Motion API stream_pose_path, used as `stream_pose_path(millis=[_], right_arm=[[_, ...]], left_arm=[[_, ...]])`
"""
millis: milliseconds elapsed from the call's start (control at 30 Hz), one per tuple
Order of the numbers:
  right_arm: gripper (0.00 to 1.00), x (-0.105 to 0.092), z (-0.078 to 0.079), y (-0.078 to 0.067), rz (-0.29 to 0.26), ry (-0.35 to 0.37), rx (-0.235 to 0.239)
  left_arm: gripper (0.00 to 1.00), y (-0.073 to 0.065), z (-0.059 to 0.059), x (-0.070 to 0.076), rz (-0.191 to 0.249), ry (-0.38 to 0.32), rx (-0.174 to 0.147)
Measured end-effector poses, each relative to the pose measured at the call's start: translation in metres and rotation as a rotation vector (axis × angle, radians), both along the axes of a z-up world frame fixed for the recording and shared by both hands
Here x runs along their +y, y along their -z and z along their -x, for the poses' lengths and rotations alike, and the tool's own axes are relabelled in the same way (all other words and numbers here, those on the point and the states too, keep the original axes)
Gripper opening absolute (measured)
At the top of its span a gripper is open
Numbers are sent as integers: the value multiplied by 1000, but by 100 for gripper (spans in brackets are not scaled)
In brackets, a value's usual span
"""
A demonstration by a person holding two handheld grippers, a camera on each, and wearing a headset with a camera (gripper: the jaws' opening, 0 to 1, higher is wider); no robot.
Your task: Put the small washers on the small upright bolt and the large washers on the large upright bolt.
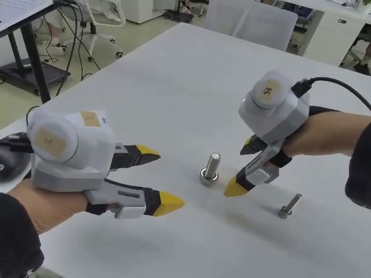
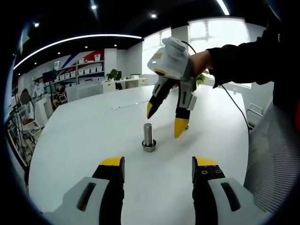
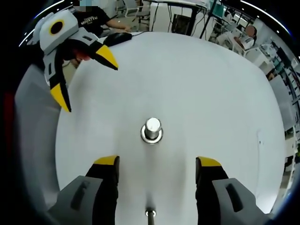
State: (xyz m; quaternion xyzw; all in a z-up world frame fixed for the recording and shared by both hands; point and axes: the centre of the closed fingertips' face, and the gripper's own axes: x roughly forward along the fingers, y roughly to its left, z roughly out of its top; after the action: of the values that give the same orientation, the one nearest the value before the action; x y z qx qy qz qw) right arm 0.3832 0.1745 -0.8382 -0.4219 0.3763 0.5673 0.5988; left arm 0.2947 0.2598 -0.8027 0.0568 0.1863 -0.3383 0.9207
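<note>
Right tool (image 1: 242,168) and left tool (image 1: 159,176) hang released, flanking the large upright silver steel bolt (image 1: 210,168), well inside the edges of the white worktop (image 1: 174,87). Rigid, likely tippy: steady its threaded shank.

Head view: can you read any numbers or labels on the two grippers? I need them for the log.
"56": on the round sticker on top of the right gripper, printed sideways.
Two tan stickers on the left gripper: the marks are too faint to read.
</note>
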Motion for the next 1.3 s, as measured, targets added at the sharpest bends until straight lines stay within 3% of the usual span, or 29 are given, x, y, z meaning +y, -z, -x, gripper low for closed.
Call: stream_pose_path(millis=[800, 1067, 1300], right_arm=[[77, -37, -2, -34, -214, 190, -41], [82, -48, 0, -46, -312, 248, -72], [88, -62, 3, -56, -363, 292, -105]], left_arm=[[57, -1, 2, -12, -37, 63, 35], [58, -4, 3, -16, -38, 78, 44], [58, -5, 5, -20, -39, 85, 54]])
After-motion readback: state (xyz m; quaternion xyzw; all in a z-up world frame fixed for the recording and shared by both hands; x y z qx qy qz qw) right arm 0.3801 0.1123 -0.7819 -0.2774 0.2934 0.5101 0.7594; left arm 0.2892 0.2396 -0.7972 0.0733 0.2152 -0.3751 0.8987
